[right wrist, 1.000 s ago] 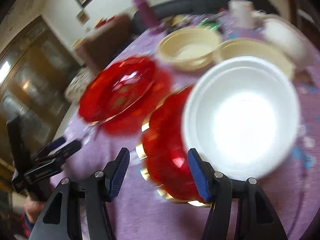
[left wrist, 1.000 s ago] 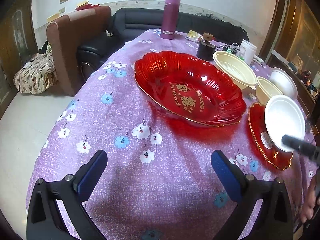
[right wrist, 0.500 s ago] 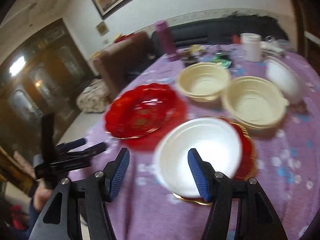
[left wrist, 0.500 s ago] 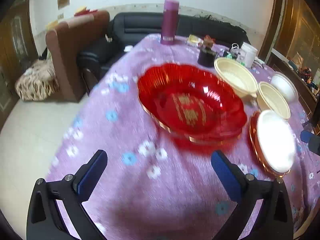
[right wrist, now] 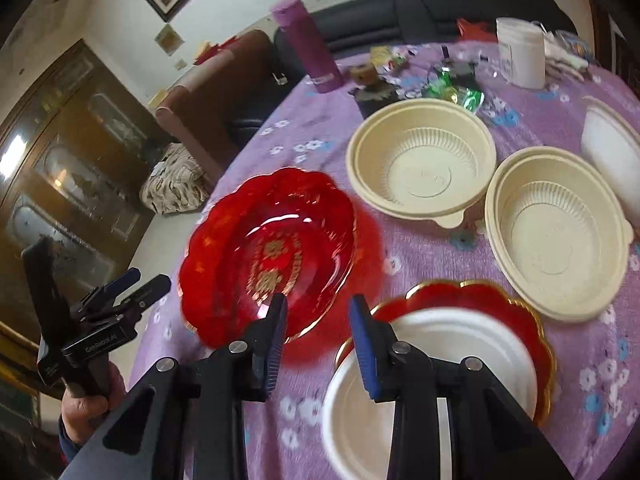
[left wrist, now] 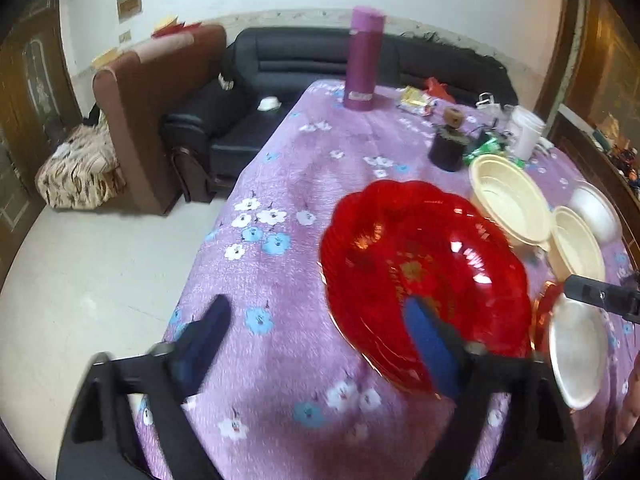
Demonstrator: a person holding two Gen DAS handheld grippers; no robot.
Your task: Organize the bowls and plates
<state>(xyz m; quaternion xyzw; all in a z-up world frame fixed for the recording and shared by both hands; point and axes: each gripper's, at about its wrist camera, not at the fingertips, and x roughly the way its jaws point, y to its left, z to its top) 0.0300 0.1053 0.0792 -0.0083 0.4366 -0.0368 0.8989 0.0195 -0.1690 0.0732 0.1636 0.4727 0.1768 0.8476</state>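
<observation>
Gold lettering sat in the well of the large red scalloped plate (right wrist: pixel 268 248), too blurred for me to read, and pale print on the body of my left gripper (right wrist: pixel 140 284) was just as unclear. That glossy, see-through plate lay empty on the purple flowered tablecloth (left wrist: pixel 288 168). Beside it a smaller red gold-rimmed plate (right wrist: pixel 480 296) carried a plain white bowl (right wrist: pixel 400 392), empty too. Behind stood two cream ribbed bowls (right wrist: pixel 420 160), touching at the rims and holding nothing, with a second white bowl (right wrist: pixel 612 152) at the table's edge. A purple flask (left wrist: pixel 365 64) stood upright further back. My left gripper's jaws were closing over bare cloth, nothing between them; my right gripper (right wrist: pixel 320 344) was closing too, grasping nothing.
</observation>
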